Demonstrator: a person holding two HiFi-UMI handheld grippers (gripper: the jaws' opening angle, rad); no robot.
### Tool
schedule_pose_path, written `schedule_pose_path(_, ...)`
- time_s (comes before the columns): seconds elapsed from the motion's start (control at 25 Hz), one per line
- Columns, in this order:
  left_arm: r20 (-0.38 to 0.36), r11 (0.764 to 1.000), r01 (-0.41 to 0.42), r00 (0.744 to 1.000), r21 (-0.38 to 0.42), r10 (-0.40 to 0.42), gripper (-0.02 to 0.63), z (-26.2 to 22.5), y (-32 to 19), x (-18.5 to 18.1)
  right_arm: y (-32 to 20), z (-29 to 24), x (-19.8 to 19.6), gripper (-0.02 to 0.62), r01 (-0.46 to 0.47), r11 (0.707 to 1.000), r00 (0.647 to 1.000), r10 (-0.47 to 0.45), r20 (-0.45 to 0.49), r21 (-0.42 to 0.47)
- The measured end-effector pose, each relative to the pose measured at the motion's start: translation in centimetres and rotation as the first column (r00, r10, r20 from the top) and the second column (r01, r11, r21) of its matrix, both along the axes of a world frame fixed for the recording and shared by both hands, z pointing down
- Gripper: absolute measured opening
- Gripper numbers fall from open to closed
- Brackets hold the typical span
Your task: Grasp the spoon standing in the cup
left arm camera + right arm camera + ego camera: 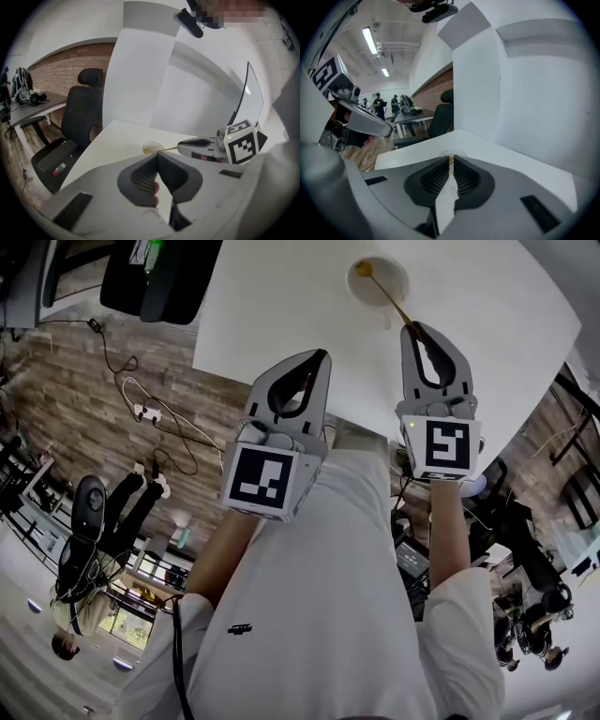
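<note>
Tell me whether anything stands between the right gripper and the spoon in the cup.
Nothing visible does: the right gripper is closed on the spoon by its handle, the bowl end in the cup.

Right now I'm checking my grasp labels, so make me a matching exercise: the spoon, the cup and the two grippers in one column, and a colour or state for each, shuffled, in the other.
1. spoon
2. cup
3. left gripper
4. right gripper

A. white, standing on the table
B. jaws together on nothing
C. gold-coloured, leaning out of the cup
D. shut on the spoon's handle

Pairs: 1-C, 2-A, 3-B, 4-D
</note>
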State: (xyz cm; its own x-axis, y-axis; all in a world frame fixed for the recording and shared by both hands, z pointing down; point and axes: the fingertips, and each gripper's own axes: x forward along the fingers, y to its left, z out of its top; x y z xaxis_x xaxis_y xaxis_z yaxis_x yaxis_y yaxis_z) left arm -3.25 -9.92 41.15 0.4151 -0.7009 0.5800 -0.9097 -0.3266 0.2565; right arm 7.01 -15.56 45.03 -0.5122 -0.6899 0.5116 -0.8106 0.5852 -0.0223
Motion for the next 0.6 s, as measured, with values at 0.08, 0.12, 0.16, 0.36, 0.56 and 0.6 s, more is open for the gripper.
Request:
schedule_pose_path(0.08,-0.005,1.000,-0.003,1.000,0.026,0.003,0.009,-0.4,-0.2,-1.0,0.2,-0.3,-0.5,0.032,-0.011,1.000,1.000,0.011,-0.013,-0.008)
schedule_pose_path(0.12,-0.008,0.999,-0.006,1.000,0.041,0.006,0.009,-0.5,-0.4,-1.5,0.2,-0.5,-0.8,0.032,-0.020,1.000,1.000,0.020,-0.014,-0.008)
schedule_pose_path(0.16,-0.011,0.999,-0.010,1.000,0.050,0.011,0.009,-0.7,-0.4,-1.9,0.3,-0.7,-1.1,0.031,-0.029,1.000,0.999,0.029,-0.013,-0.007)
schedule_pose_path(0.36,-0.015,0.996,-0.036,0.999,0.082,0.037,0.009,-2.4,0.6,-2.1,1.7,-2.7,-0.4,0.031,-0.086,0.996,0.996,0.086,0.002,0.013)
schedule_pose_path(0.56,-0.020,0.990,-0.061,0.998,0.124,0.064,0.009,-4.4,1.7,-2.2,3.3,-5.2,0.1,0.029,-0.130,0.991,0.992,0.130,-0.004,0.036)
schedule_pose_path(0.6,-0.021,0.989,-0.066,0.997,0.129,0.069,0.009,-4.6,1.9,-2.3,3.6,-5.6,0.1,0.029,-0.138,0.990,0.990,0.138,-0.003,0.039)
